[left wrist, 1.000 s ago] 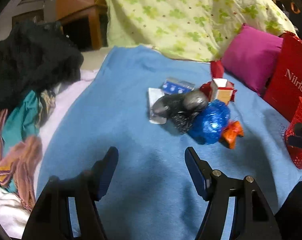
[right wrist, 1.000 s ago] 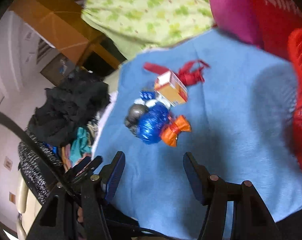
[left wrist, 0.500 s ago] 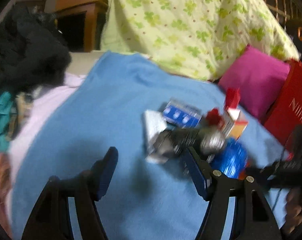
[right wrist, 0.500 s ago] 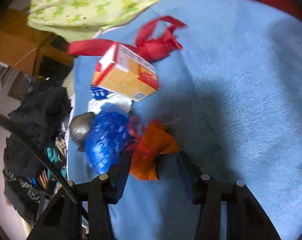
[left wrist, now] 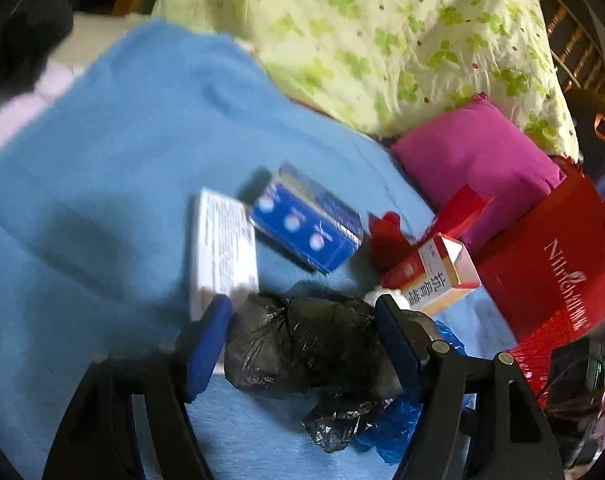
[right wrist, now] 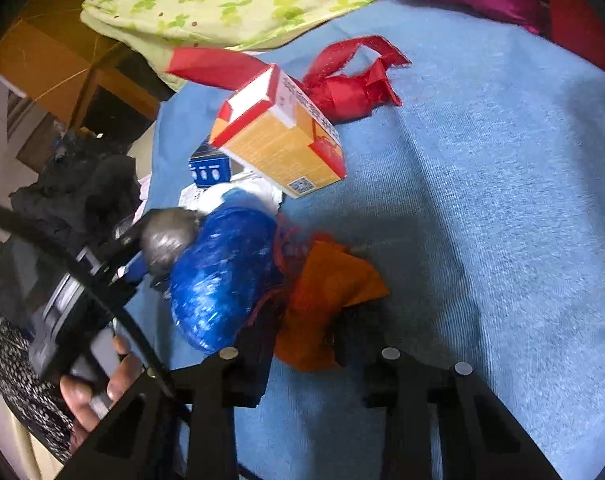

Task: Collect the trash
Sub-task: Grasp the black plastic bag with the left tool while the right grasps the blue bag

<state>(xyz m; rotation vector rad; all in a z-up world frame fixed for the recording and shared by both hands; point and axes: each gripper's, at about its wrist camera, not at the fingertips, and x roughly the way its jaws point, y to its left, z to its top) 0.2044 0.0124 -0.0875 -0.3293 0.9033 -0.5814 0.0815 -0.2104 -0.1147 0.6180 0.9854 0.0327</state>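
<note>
Left wrist view: left gripper (left wrist: 302,320) jaws apart, straddling black plastic bag (left wrist: 302,340), pads seemingly not pressing. White box (left wrist: 222,248), blue box (left wrist: 306,228), orange-red carton (left wrist: 434,276) crowd beyond. Magenta cushion (left wrist: 474,164), red bag (left wrist: 558,264), floral quilt (left wrist: 402,40) behind, all on blue blanket (left wrist: 102,200).

Right wrist view: right gripper (right wrist: 306,332) jaws, just closing, clenched on orange wrapper (right wrist: 330,292); blue plastic wad (right wrist: 222,276) touching beside it; red ribbon (right wrist: 350,84) farther.

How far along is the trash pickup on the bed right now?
Nothing looks binned yet; the red basket shows no trash. In hand: the right gripper has just closed on the orange wrapper, and the open left gripper straddles the black bag. Left on the blanket: the blue bag, orange carton, blue box, white box and red ribbon.
</note>
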